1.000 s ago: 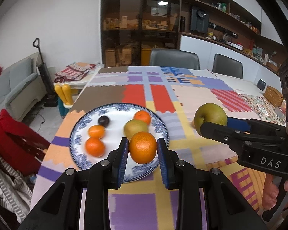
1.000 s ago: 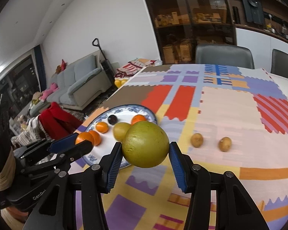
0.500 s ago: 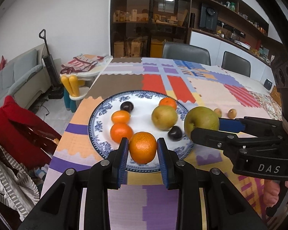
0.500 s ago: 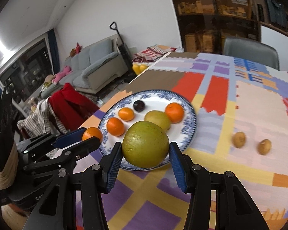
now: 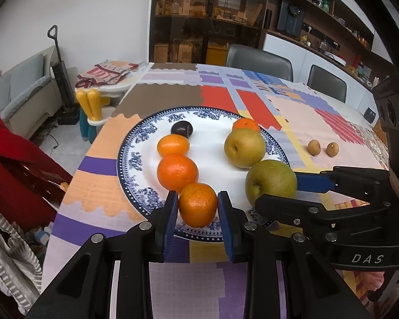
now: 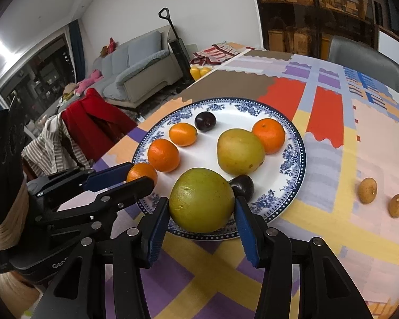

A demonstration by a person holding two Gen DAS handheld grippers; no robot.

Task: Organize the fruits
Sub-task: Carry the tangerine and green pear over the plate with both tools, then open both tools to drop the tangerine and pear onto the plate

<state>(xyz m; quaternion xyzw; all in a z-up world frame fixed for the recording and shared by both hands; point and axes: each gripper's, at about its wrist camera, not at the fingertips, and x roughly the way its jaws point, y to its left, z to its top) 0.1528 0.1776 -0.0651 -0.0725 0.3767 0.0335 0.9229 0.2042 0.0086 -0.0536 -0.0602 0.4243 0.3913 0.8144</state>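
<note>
Left gripper (image 5: 198,207): level over the near rim of the blue-patterned plate (image 5: 135,159), blue pads clamped on a small orange (image 5: 198,204). Right gripper (image 6: 201,214): beside it over the same rim, pads closed around a large green pear (image 6: 201,203). On plate: two oranges, a kumquat-like fruit, yellow pear (image 6: 240,151), two dark plums; two small brown fruits (image 6: 367,187) on the cloth to the right.
</note>
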